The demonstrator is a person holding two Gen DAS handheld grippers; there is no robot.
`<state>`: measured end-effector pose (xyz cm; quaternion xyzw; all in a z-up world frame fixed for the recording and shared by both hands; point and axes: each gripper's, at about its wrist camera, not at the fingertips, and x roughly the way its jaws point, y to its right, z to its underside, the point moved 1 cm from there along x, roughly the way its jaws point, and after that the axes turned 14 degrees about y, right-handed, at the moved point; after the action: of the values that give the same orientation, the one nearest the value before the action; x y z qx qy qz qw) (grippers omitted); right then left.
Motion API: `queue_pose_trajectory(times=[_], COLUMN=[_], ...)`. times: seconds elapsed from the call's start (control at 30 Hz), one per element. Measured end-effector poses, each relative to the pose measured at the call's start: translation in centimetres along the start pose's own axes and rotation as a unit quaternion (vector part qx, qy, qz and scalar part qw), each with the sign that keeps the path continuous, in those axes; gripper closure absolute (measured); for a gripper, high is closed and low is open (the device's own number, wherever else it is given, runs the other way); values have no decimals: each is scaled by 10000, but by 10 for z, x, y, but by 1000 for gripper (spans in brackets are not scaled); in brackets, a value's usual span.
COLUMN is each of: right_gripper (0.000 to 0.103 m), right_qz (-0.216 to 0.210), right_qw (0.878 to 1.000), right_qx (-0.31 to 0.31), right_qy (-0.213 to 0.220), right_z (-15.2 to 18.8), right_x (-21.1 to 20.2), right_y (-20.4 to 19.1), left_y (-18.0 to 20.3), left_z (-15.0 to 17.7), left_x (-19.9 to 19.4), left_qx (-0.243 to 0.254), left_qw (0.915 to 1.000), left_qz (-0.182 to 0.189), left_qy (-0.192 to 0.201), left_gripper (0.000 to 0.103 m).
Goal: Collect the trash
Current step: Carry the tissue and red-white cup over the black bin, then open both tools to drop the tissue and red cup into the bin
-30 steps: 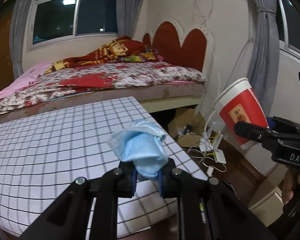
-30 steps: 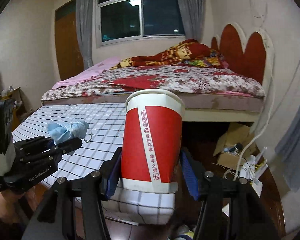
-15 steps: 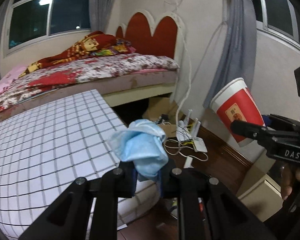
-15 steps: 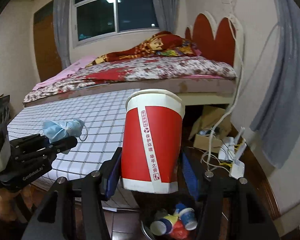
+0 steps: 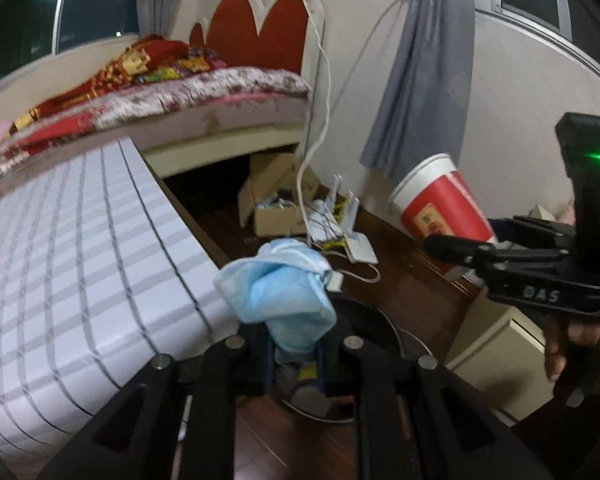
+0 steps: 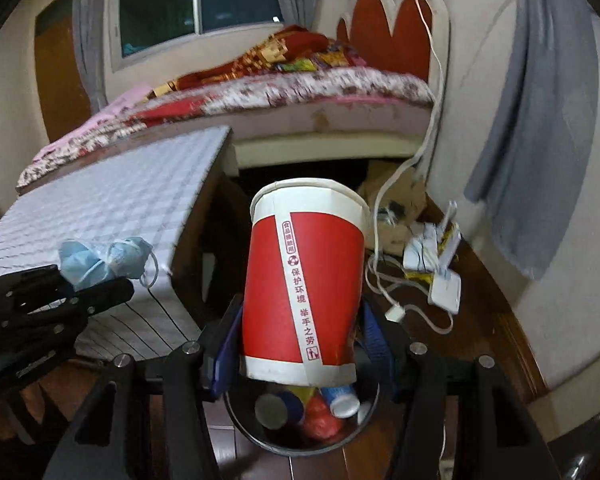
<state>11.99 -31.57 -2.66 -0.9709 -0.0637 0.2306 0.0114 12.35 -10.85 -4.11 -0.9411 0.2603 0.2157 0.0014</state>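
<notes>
1. Two grippers are in your hands, and both hold trash above the black bin (image 6: 300, 446) on the floor.
2. Your right gripper (image 6: 300, 354) has its jaws about half open, pressed on the sides of the red and white paper cup (image 6: 304, 280). The cup stands up between the jaws, right over the bin.
3. Inside the bin you can see small cups (image 6: 342, 400) and a red thing.
4. Your left gripper (image 5: 292, 354) has its jaws almost fully closed, pinching the bottom of the crumpled blue face mask (image 5: 284, 292). The mask sticks up out of the jaws, just above the bin's rim (image 5: 396, 332).
5. Left of the bin is the table with the white checked cloth (image 5: 80, 240).
6. Behind the bin, white cables and a white box (image 6: 444, 288) lie on the dark wood floor.
7. Farther behind the bin sit a cardboard box (image 5: 276, 200) and the bed (image 6: 300, 92).
</notes>
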Motion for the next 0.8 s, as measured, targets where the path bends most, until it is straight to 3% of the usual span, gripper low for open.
queue_pose_trajectory(times=[0.33, 0.57, 0.8], right_gripper=[44, 44, 44], right_qz=[129, 89, -54], right_qw=[9973, 9915, 9884], right_qx=[-36, -213, -275], right_qy=[-717, -1283, -1494], right_z=[49, 84, 95], right_x=[45, 69, 92], right_y=[20, 26, 27], left_y=[22, 18, 16], left_z=[38, 56, 67], left_x=[36, 69, 94], left_qx=[-131, -302, -490], left_qw=[9988, 9955, 9922], left_qz=[179, 282, 430], left_qy=[-431, -848, -1065], left_gripper=[85, 85, 82])
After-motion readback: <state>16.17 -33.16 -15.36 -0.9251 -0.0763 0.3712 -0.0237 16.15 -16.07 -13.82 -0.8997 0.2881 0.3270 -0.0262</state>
